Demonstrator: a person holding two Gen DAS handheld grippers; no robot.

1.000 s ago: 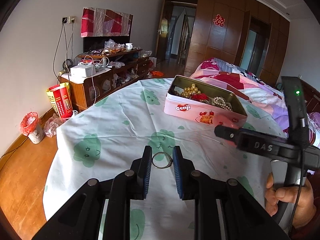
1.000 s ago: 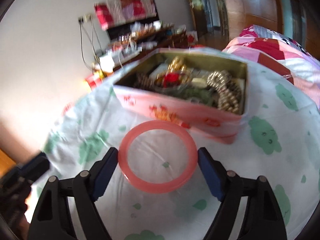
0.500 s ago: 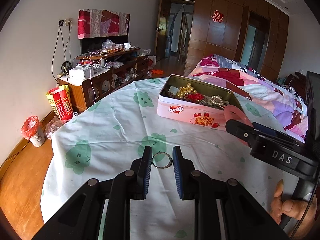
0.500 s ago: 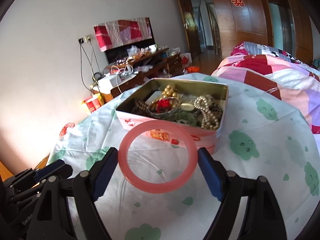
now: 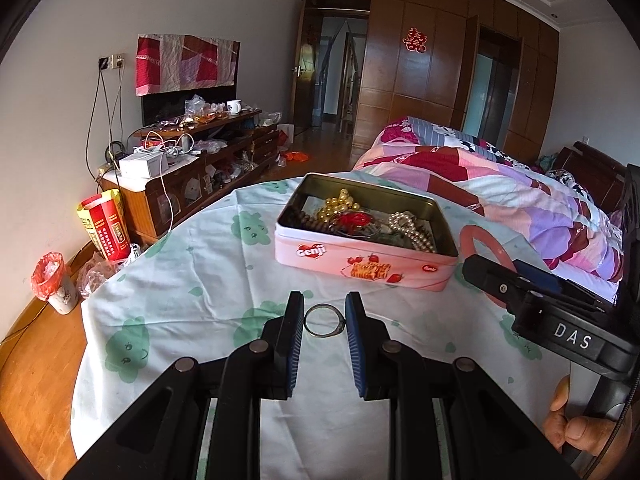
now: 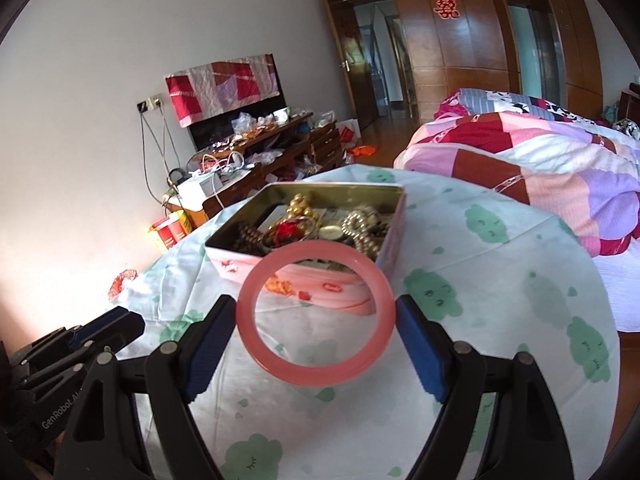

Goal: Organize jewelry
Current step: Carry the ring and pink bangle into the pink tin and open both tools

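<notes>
Both grippers are up off the cloth (image 5: 192, 264), each holding a piece. The left gripper (image 5: 323, 320), low centre of its own view, pinches a thin metal ring (image 5: 323, 321) between its blue pads (image 5: 296, 340). The right gripper (image 6: 316, 320) clamps a pink bangle (image 6: 315, 313), held flat, centre frame.

The tin (image 5: 360, 264) sits open past both of them, mid-frame in the left view, already heaped with pearls (image 5: 412, 230), gold beads (image 5: 340, 202) and something red (image 5: 354, 219).

My worry is the ring: it's thin and hard, held only at two spots on its edge, so a jolt or a slight easing of the grip could pop it out, and it could roll off the table edge at the left of the frame. The bangle is smooth and gripped across its widest part, so it may pivot or squirt free. Both heading for one tin, the grippers could knock each other. Dropped from too high, the bangle might chip or bounce off the pile.
</notes>
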